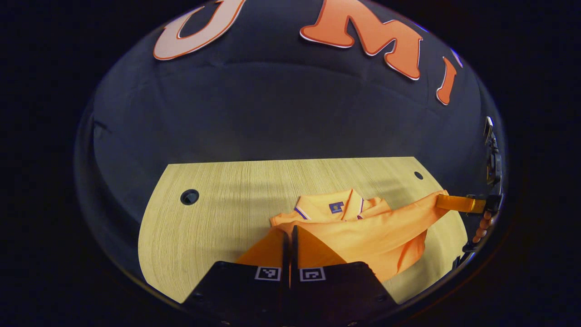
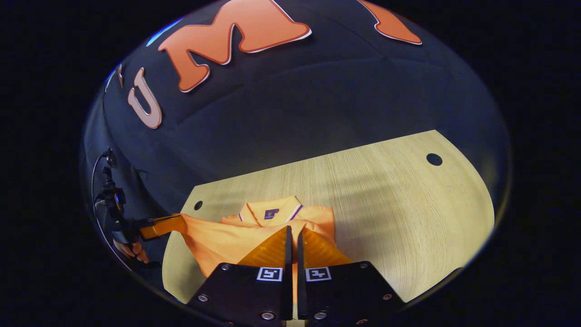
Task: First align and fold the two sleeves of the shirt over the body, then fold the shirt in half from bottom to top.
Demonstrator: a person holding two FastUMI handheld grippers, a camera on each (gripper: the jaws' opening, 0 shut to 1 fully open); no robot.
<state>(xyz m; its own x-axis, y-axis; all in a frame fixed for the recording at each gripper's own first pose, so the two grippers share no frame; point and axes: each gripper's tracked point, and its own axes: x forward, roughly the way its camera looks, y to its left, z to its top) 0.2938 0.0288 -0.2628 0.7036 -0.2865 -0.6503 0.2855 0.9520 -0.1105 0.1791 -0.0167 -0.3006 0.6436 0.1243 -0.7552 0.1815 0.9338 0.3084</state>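
left claw (image 1: 290,236) pinching shirt (image 1: 363,231) hem | right claw (image 2: 292,236) likewise (both lifted)

the left gripper (image 1: 290,234) has its two fingers drawn together, nearly touching, pinched on a fold of the shirt (image 1: 363,231). the right gripper (image 2: 292,234) has its fingers pressed close the same way, clamped on the shirt's hem. in the left gripper view the right gripper sits far off at the right edge, a hand (image 1: 483,227) wrapped around its handle. in the right gripper view the left gripper sits far left, with a hand (image 2: 131,249) beneath it.
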